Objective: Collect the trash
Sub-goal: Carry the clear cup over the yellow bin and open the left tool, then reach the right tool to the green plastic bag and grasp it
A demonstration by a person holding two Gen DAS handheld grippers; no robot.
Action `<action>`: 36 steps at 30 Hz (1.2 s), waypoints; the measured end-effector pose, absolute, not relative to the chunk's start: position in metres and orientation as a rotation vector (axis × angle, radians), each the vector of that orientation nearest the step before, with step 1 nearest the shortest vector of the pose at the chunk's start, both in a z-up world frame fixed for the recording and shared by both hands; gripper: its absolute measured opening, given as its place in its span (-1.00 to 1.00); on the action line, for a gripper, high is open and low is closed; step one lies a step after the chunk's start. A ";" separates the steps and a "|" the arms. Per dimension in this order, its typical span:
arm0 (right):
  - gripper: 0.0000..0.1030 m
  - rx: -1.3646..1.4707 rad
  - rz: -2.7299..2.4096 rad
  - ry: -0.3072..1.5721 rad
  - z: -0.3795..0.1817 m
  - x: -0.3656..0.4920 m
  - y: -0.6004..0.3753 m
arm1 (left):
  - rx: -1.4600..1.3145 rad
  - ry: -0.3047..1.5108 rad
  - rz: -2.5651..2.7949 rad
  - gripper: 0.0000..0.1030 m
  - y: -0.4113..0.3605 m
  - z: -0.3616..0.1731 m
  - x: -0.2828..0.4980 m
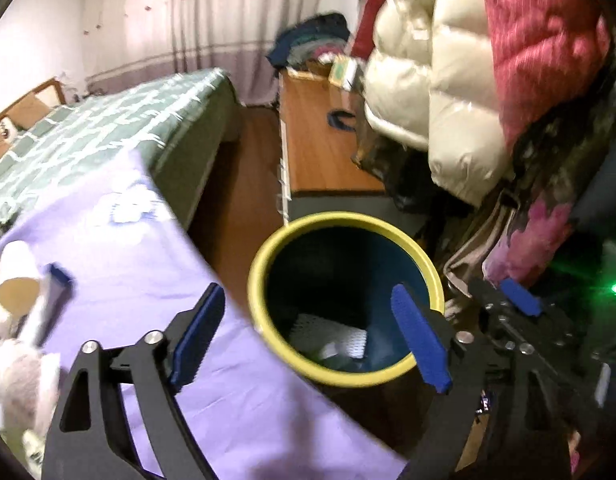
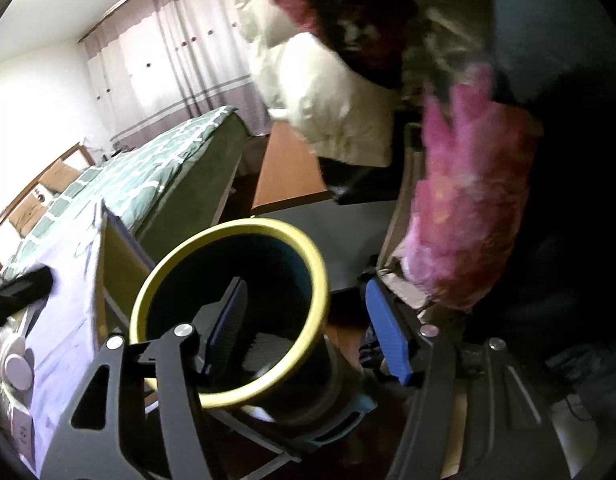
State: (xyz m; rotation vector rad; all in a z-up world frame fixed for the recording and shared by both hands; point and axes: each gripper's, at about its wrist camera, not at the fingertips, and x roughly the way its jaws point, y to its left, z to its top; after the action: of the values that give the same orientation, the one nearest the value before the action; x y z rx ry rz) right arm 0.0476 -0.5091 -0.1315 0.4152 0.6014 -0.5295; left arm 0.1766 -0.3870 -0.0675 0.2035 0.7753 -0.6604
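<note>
Both my left tool (image 1: 320, 344) and right tool (image 2: 308, 332) gape empty over the yellow-rimmed bin (image 1: 267, 248). Only the left view shows the paper cup (image 1: 15, 276) on the purple-covered worktop (image 1: 147, 264).

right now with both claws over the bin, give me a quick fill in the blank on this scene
1. The rim of the bin is coloured ____.
2. The cloth on the table beside the bin is coloured ____.
3. The left claw is open and holds ____.
4. The paper cup lies on the cloth to the ____ of the bin in the left wrist view.

Missing words: yellow; purple; nothing; left
</note>
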 end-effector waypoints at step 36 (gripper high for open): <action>0.22 0.093 0.357 0.661 -0.059 0.202 -0.191 | -0.054 0.651 0.099 0.79 -0.001 -0.017 0.169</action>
State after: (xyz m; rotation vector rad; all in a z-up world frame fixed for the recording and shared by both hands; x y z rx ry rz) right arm 0.2018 -0.1912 -0.0586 0.0926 0.6605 0.3567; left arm 0.1693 -0.0006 -0.0167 -0.0545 0.6506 0.0992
